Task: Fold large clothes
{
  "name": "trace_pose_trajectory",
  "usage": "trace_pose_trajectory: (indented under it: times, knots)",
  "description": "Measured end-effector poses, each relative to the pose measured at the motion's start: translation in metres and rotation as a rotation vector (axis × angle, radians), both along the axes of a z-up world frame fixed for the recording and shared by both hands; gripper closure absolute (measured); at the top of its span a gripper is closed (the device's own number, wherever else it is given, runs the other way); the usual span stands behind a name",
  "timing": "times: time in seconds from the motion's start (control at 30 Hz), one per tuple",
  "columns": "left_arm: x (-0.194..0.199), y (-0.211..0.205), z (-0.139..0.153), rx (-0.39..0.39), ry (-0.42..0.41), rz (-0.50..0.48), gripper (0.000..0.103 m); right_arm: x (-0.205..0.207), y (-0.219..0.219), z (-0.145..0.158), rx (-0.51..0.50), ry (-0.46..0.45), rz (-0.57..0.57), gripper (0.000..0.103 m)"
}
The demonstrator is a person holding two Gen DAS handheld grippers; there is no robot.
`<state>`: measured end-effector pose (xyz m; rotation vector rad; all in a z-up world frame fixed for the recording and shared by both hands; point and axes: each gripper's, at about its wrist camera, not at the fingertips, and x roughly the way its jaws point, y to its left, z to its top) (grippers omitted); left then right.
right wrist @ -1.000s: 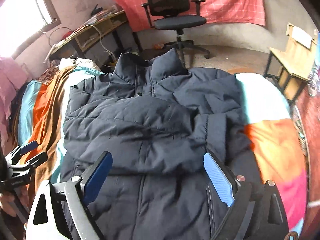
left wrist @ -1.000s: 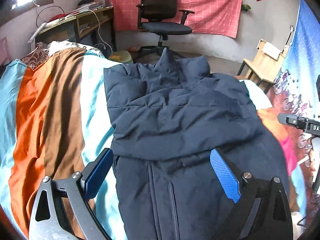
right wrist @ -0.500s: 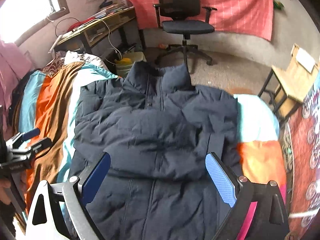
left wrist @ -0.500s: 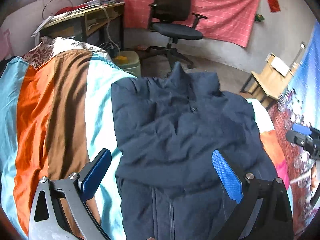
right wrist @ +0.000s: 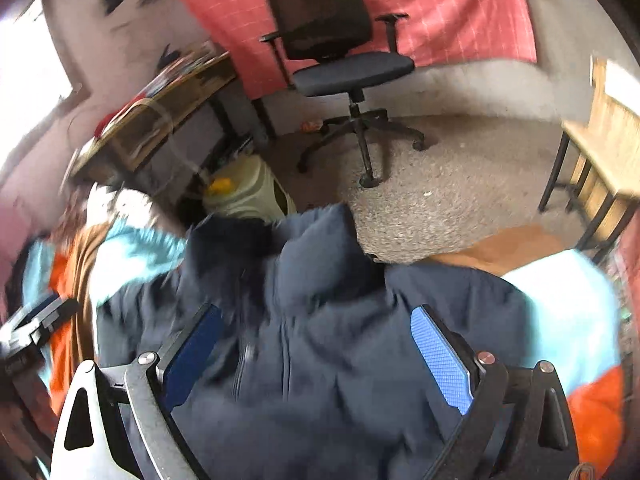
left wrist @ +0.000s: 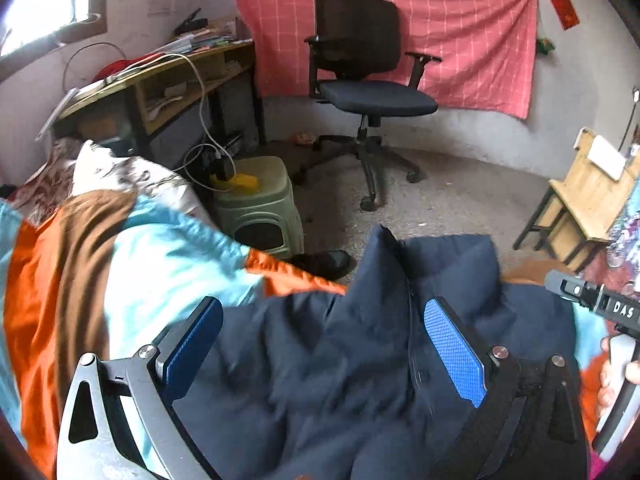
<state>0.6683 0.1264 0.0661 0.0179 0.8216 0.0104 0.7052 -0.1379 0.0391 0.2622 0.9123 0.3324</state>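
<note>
While the navy padded jacket [left wrist: 360, 360] lies spread on the striped bedspread [left wrist: 80, 280], collar end toward the office chair [left wrist: 360, 72], both grippers hang above it with nothing between their fingers. Left of the jacket, the bedspread shows orange, brown and pale blue stripes, and beyond that edge stands a wooden desk [left wrist: 168, 80] with a white cable trailing down to a pale green plastic stool [left wrist: 260, 200]. The left gripper [left wrist: 320, 344] has its jaws spread wide over the jacket's upper chest, its blue pads on either side of the zip line and not touching the cloth as far as can be told. Behind the jacket's raised collar, the office chair stands on the bare floor before a pink checked cloth [left wrist: 440, 20] on the wall. In the right wrist view, which is blurred, the right gripper [right wrist: 316, 352] is likewise wide open over the jacket [right wrist: 320, 360], just below the collar. Right of the jacket stands a wooden chair [left wrist: 592, 192].
</note>
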Motion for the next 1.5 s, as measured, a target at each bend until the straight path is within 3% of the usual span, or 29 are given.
trace_pose_trajectory:
  times: [0.17, 0.27, 0.4, 0.43, 0.47, 0.5, 0.53, 0.57, 0.63, 0.67, 0.87, 1.13, 1.3, 1.4, 1.5]
  knots:
    - [0.051, -0.013, -0.025, 0.053, 0.006, 0.070, 0.004, 0.070, -0.005, -0.041, 0.114, 0.050, -0.079, 0.009]
    - [0.069, -0.017, -0.041, 0.080, 0.035, 0.118, 0.004, 0.096, -0.003, -0.061, 0.134, 0.091, -0.106, 0.016]
    - [0.084, -0.014, -0.054, 0.067, 0.015, 0.160, 0.007, 0.117, 0.002, -0.083, 0.180, 0.153, -0.123, 0.021]
    - [0.086, -0.015, -0.056, 0.064, 0.009, 0.160, 0.016, 0.120, 0.003, -0.085, 0.187, 0.148, -0.122, 0.022]
    - [0.087, -0.018, -0.058, 0.068, 0.008, 0.155, 0.033, 0.121, 0.004, -0.085, 0.194, 0.142, -0.118, 0.028]
    - [0.087, -0.021, -0.059, 0.080, 0.014, 0.147, 0.042, 0.122, 0.005, -0.087, 0.201, 0.139, -0.114, 0.035]
    - [0.086, -0.024, -0.060, 0.084, 0.023, 0.131, 0.057, 0.122, 0.005, -0.089, 0.205, 0.144, -0.105, 0.054]
    - [0.084, -0.027, -0.060, 0.087, 0.031, 0.114, 0.073, 0.123, 0.006, -0.091, 0.204, 0.152, -0.100, 0.066]
    - [0.076, -0.030, -0.060, 0.076, 0.045, 0.073, 0.098, 0.118, 0.003, -0.094, 0.224, 0.161, -0.097, 0.079]
    - [0.069, -0.030, -0.058, 0.072, 0.038, 0.063, 0.098, 0.114, 0.001, -0.093, 0.237, 0.160, -0.090, 0.085]
    - [0.004, -0.018, -0.033, 0.001, -0.123, 0.002, 0.100, 0.055, -0.007, -0.058, 0.226, 0.054, -0.001, 0.090]
    - [-0.129, 0.012, 0.003, -0.019, -0.298, -0.155, 0.101, -0.075, -0.007, 0.006, 0.108, -0.229, 0.114, 0.090]
    - [-0.200, 0.011, 0.012, -0.023, -0.337, -0.235, 0.102, -0.161, 0.003, 0.031, -0.017, -0.397, 0.181, 0.091]
    - [-0.232, 0.009, 0.009, -0.050, -0.335, -0.260, 0.102, -0.207, 0.006, 0.031, -0.062, -0.442, 0.205, 0.091]
    - [-0.262, 0.006, -0.005, -0.071, -0.314, -0.282, 0.102, -0.238, 0.005, 0.022, -0.067, -0.431, 0.205, 0.092]
